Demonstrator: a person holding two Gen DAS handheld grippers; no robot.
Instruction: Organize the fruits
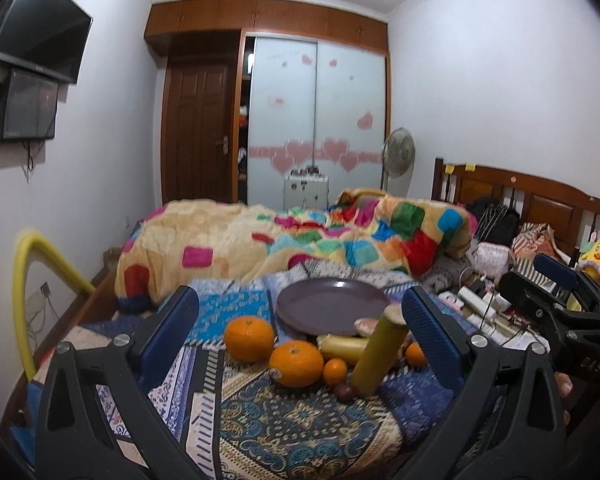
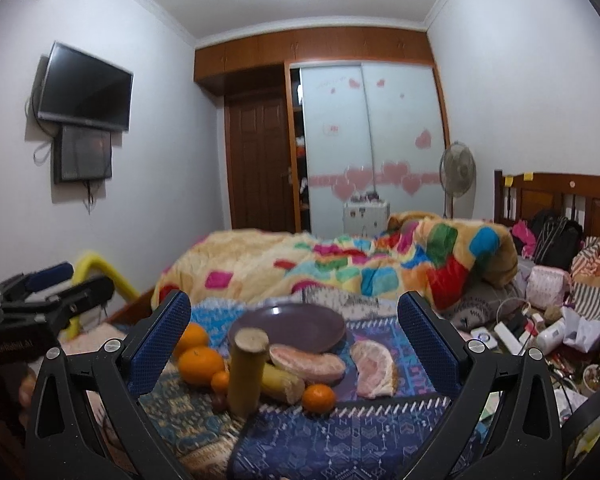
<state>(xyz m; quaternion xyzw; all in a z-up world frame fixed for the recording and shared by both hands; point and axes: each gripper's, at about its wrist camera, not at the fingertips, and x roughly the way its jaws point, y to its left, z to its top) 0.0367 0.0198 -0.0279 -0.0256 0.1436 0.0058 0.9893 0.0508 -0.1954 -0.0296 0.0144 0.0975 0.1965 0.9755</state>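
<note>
Fruit lies on a patterned cloth on the bed in front of an empty purple plate [image 1: 334, 308] [image 2: 290, 326]. Two big oranges [image 1: 249, 339] [image 1: 296, 364] [image 2: 200, 365], small tangerines [image 1: 335, 371] [image 2: 319, 398], a dark small fruit [image 1: 346, 393], a yellow-green cane piece standing up [image 1: 380, 354] [image 2: 246, 372], another lying flat [image 2: 280, 380], and two peeled pomelo segments [image 2: 310, 362] [image 2: 376, 368]. My left gripper [image 1: 300, 340] is open and empty, short of the fruit. My right gripper [image 2: 294, 340] is open and empty, also short of it.
A colourful quilt [image 1: 300, 240] is heaped behind the plate. Clutter of chargers, bags and a plush toy [image 1: 598, 258] lies at the right by the wooden headboard [image 2: 560, 196]. A yellow rail [image 1: 24, 280] stands at the bed's left edge.
</note>
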